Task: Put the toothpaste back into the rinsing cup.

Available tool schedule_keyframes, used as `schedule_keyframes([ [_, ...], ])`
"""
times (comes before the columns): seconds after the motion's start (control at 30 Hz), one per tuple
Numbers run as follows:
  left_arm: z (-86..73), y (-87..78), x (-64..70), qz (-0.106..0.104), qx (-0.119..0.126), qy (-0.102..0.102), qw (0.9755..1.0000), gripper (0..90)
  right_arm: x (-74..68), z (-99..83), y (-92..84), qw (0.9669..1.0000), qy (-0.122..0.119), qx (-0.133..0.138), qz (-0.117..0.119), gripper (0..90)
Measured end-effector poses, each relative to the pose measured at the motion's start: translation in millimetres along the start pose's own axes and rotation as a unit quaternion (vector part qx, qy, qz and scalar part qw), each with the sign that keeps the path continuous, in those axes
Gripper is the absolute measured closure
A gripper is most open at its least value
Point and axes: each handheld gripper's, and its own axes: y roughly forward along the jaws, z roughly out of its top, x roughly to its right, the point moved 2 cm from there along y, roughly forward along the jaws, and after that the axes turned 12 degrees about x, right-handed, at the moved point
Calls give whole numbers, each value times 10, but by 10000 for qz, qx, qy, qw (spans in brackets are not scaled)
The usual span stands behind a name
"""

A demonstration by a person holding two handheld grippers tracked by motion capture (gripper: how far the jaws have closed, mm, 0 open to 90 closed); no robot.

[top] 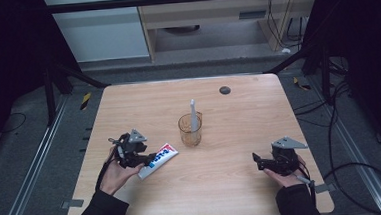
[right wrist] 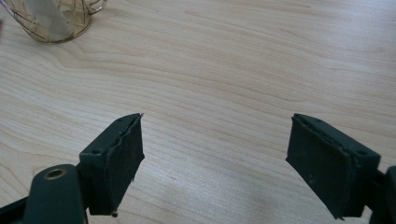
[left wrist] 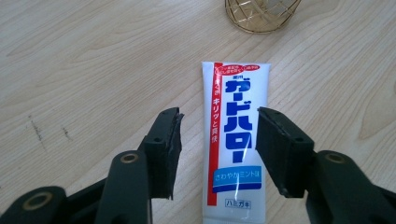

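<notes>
White with a red stripe down one edge, the toothpaste tube (left wrist: pixel 236 140) lies flat on our wooden table (top: pixel 243 179), just in front of the amber wire-patterned cup (top: pixel 190 129), which holds a pale upright thing, perhaps a toothbrush (top: pixel 193 115); the high view is too small to be sure. Large blue Japanese katakana runs along the tube; a red line of characters sits beside it, a blue band of smaller script lies lower down, and a small boxed label is near the bottom edge. Our left gripper (left wrist: pixel 218 140) straddles the tube with its pads clear of both sides. Our right gripper (right wrist: pixel 215 158) rests well apart, jaws spread over bare wood.
</notes>
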Motion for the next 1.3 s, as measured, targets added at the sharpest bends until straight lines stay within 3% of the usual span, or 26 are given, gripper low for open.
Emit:
schedule_keyframes([
  [0.57, 122, 165, 26, -169, -351, 86, 9992, 440, 10, -7, 10, 10000, -89, -30, 4, 186],
  [0.9, 87, 335, 41, -284, -774, 207, 9964, 425, -7, -17, 46, 9998, -163, -116, 27, 191],
  [1.3, 64, 439, 66, -418, -1032, 323, 9933, 425, -9, -18, 57, 9997, -174, -162, 33, 190],
])
